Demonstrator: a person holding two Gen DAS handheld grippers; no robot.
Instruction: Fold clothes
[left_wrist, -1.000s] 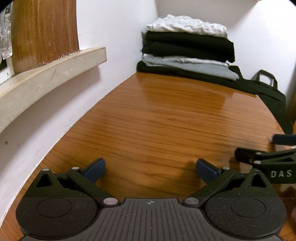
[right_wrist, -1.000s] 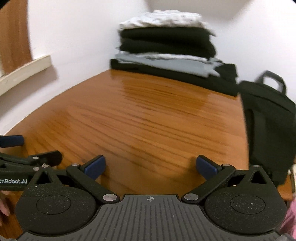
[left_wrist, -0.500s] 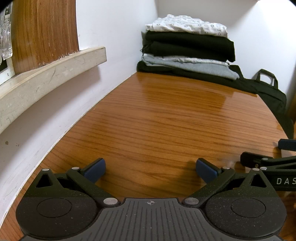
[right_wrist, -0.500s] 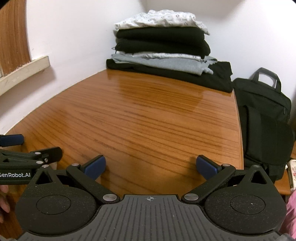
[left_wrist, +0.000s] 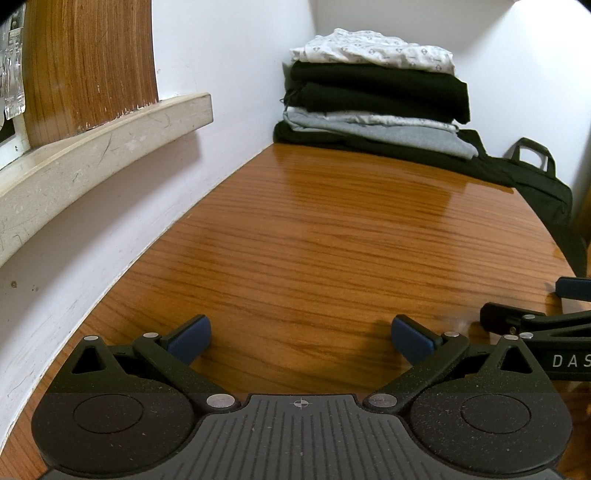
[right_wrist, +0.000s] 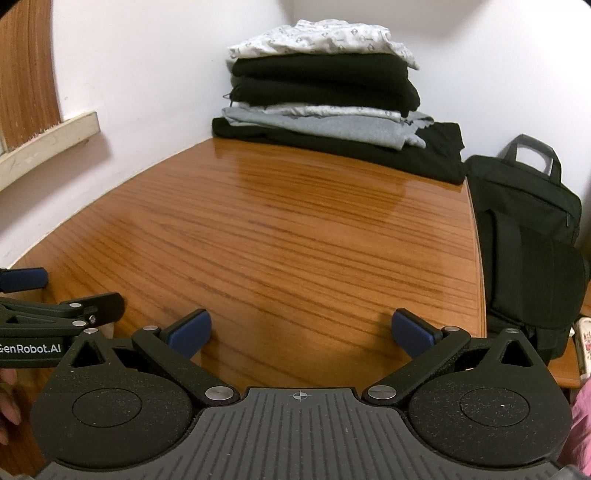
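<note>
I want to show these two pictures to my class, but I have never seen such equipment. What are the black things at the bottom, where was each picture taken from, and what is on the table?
Each picture comes from a camera on a hand-held gripper, looking forward along its two blue-tipped fingers. One shows the left gripper, the other the right gripper. Both are open and hold nothing. They sit side by side, so each appears at the edge of the other's view. Ahead is a wooden table; at its far end, against the wall, stands a pile of folded clothes. A black bag stands beside the table.
</note>
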